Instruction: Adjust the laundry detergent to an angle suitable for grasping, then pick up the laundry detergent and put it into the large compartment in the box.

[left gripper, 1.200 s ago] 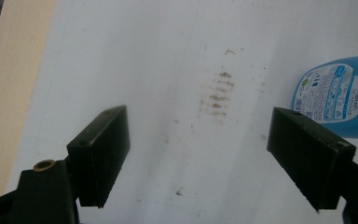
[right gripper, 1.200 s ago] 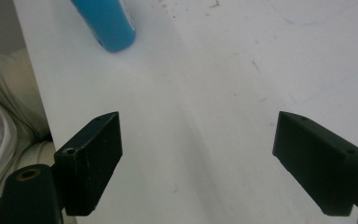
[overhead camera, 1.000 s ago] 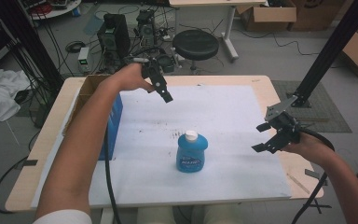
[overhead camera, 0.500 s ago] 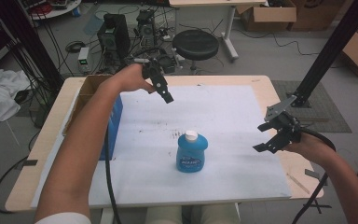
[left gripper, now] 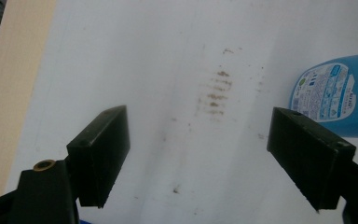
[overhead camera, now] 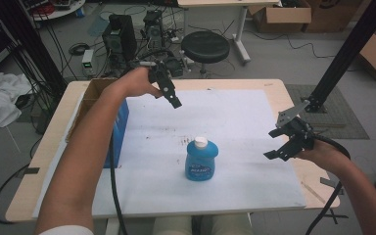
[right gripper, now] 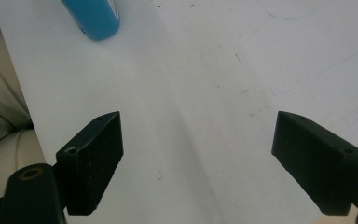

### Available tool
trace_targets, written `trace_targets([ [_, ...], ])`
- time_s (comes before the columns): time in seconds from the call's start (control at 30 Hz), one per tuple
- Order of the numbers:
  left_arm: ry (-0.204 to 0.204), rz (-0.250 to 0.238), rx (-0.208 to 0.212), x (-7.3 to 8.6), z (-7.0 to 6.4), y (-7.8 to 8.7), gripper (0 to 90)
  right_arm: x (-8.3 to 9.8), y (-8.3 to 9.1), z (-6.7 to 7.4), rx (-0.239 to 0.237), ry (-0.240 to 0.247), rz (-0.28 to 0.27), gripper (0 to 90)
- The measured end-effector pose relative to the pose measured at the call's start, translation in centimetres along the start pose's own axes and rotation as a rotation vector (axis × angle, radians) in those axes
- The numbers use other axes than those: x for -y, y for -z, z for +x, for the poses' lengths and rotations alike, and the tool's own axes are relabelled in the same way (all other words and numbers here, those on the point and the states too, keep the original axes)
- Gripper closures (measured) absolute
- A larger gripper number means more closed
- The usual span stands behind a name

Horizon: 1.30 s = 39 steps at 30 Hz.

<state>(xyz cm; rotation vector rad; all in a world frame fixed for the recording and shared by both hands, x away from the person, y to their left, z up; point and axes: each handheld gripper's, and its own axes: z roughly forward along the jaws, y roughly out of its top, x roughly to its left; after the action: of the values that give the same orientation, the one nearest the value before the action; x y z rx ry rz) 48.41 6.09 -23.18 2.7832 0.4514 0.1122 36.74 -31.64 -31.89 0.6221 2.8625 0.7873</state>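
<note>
A blue bottle with a white cap stands upright on the white sheet, near the table's front middle. My left gripper hangs above the far left part of the sheet, open and empty, well behind the bottle. In the left gripper view the jaws stand wide over stained paper, with the bottle at the right edge. My right gripper hovers open over the sheet's right side, level with the bottle and apart from it. In the right gripper view nothing sits between its jaws; the bottle shows at top left.
A blue box stands at the sheet's left edge beside an open cardboard box. Brown smudges mark the paper behind the bottle. A black pole rises at the table's right rear. A stool and equipment stand beyond the far edge.
</note>
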Motion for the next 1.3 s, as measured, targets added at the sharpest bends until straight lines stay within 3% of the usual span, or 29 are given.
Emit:
trace_targets([
  [0.43,-0.003,0.011,-0.01,-0.3,-1.2,0.6,21.6,0.3,0.1,0.4,0.002,0.001,-0.005,16.3],
  [0.7,-0.021,0.026,-0.002,-0.5,-2.7,1.1,21.0,0.4,0.2,0.5,0.002,0.005,-0.002,16.4],
  [1.03,-0.066,0.027,0.01,-0.6,-5.0,2.3,20.7,0.4,0.4,0.7,0.004,0.007,-0.012,16.0],
  [1.17,-0.1,0.017,0.02,-0.9,-6.3,2.7,20.5,0.4,0.3,0.8,0.004,0.01,-0.016,16.1],
  [1.2,-0.126,0.007,0.021,-1.1,-7.1,3.0,20.6,0.5,0.3,0.9,0.003,0.011,-0.017,16.1],
  [1.3,-0.141,-0.002,0.026,-1.3,-7.8,3.0,20.5,0.5,0.3,0.9,0.004,0.013,-0.017,16.1],
])
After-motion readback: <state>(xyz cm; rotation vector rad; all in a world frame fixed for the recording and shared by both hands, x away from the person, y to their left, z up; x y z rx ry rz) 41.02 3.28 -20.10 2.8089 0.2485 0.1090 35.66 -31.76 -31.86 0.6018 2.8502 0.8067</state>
